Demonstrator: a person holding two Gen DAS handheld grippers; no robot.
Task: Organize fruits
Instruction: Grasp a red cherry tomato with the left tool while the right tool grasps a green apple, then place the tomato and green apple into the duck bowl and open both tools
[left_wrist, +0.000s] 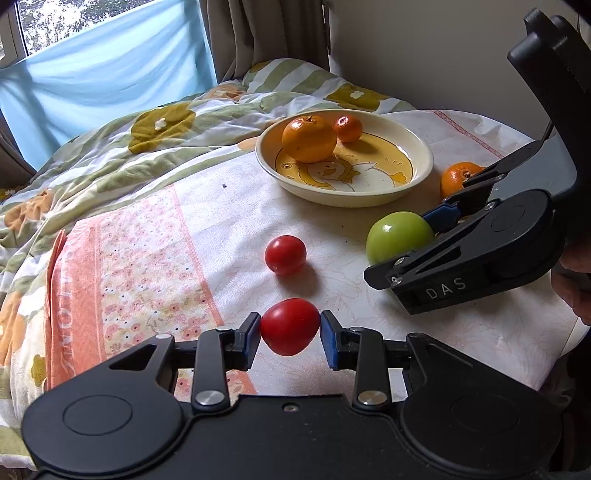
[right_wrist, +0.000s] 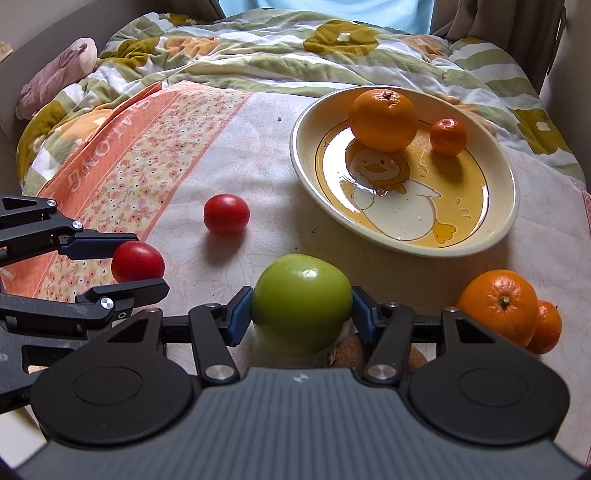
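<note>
My left gripper (left_wrist: 290, 328) is shut on a red tomato (left_wrist: 290, 326), just above the cloth; it also shows in the right wrist view (right_wrist: 137, 261). My right gripper (right_wrist: 302, 309) is shut on a green apple (right_wrist: 301, 302), which also shows in the left wrist view (left_wrist: 399, 236). A second red tomato (left_wrist: 285, 254) lies loose on the cloth between them. A cream plate with a duck picture (right_wrist: 491, 236) holds a large orange (right_wrist: 383, 120) and a small mandarin (right_wrist: 448, 136).
An orange (right_wrist: 498, 304) and a smaller mandarin (right_wrist: 548, 326) lie on the cloth right of my right gripper. A brown kiwi (right_wrist: 347, 352) peeks out under the apple. A rumpled quilt (right_wrist: 258, 51) lies behind the floral cloth (right_wrist: 122, 162). A wall stands at the right.
</note>
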